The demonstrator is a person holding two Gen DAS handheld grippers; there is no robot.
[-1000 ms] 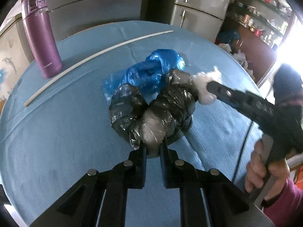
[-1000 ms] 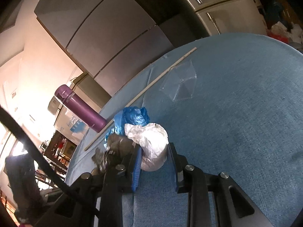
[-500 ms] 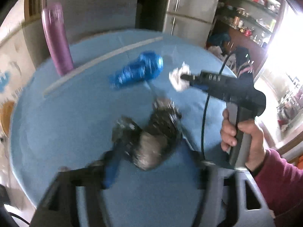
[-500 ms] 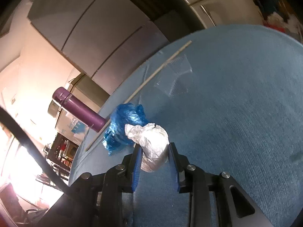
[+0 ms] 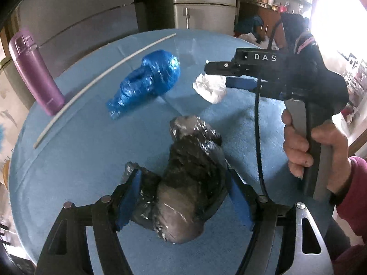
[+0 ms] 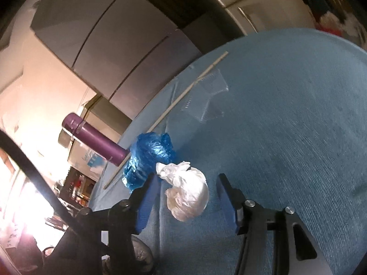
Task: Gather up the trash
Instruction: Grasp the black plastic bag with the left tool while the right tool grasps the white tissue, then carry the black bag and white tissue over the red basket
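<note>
A black crumpled plastic bag (image 5: 190, 178) lies between the wide-open fingers of my left gripper (image 5: 183, 190) on the blue table. A white crumpled plastic wad (image 6: 187, 193) lies between the open fingers of my right gripper (image 6: 188, 194); it also shows in the left wrist view (image 5: 209, 87) at the tip of the right gripper (image 5: 215, 73). A blue crumpled plastic bag (image 5: 149, 80) lies on the table behind, also in the right wrist view (image 6: 149, 158). A clear plastic sheet (image 6: 204, 96) lies further back.
A purple bottle (image 5: 34, 73) stands at the table's far left edge, also in the right wrist view (image 6: 96, 139). A long thin white stick (image 5: 101, 78) lies across the back of the round blue table (image 5: 80, 160). Cabinets and a fridge stand behind.
Both grippers have opened. The left was shut on the black bag and the right on the white wad. The black bag moved away from the blue bag, toward the camera.
</note>
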